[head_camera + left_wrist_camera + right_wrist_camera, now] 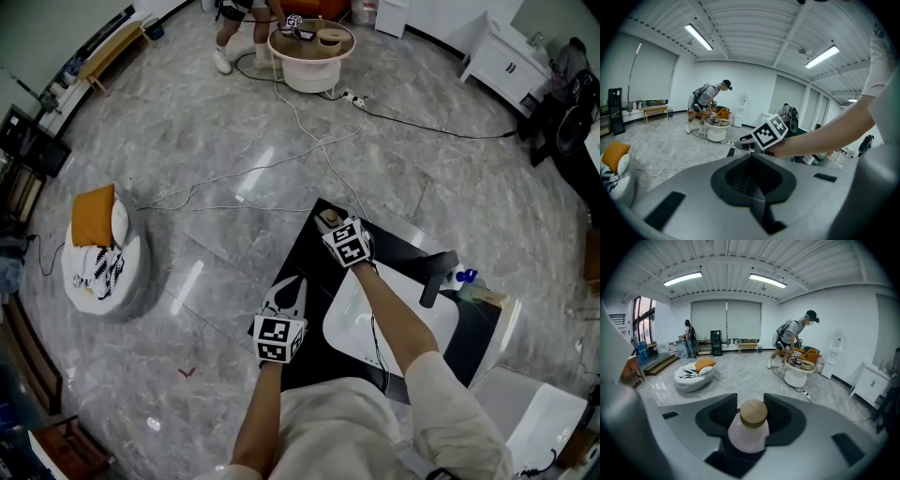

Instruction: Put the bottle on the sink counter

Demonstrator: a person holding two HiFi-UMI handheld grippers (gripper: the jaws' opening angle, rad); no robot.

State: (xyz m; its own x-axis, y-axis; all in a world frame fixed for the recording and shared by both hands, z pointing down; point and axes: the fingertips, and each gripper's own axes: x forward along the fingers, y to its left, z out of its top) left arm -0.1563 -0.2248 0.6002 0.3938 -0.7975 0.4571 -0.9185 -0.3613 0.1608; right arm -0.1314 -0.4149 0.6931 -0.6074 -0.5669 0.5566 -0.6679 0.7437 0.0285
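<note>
- the bottle [749,428], pale with a round wooden cap, is seen upright on the far corner of the black bench [312,274], at the upper middle of the dark slab in the head view
- that spot appears to have been chosen because it is flat and lies beside the white basin [405,314] rather than over it, so the base is fully carried
- the right gripper [334,228] is held around the bottle with its jaws spread apart; in the right gripper view dark gaps are seen on both sides of the bottle, so it is judged to be standing on its own and not pinched
- the gripper is tilted somewhat downward, which suits a low release onto the bench
- the left gripper [287,289] is kept with its jaws together and nothing between them, lower left of the right one over the near edge of the bench; it is judged to be parked out of the way, as no second hold is needed
- the black tap [437,278] is well to the right and is not involved
- the task is judged all but done; a straight retreat along the jaws would be called for, since a sideways brush could topple the bottle
</note>
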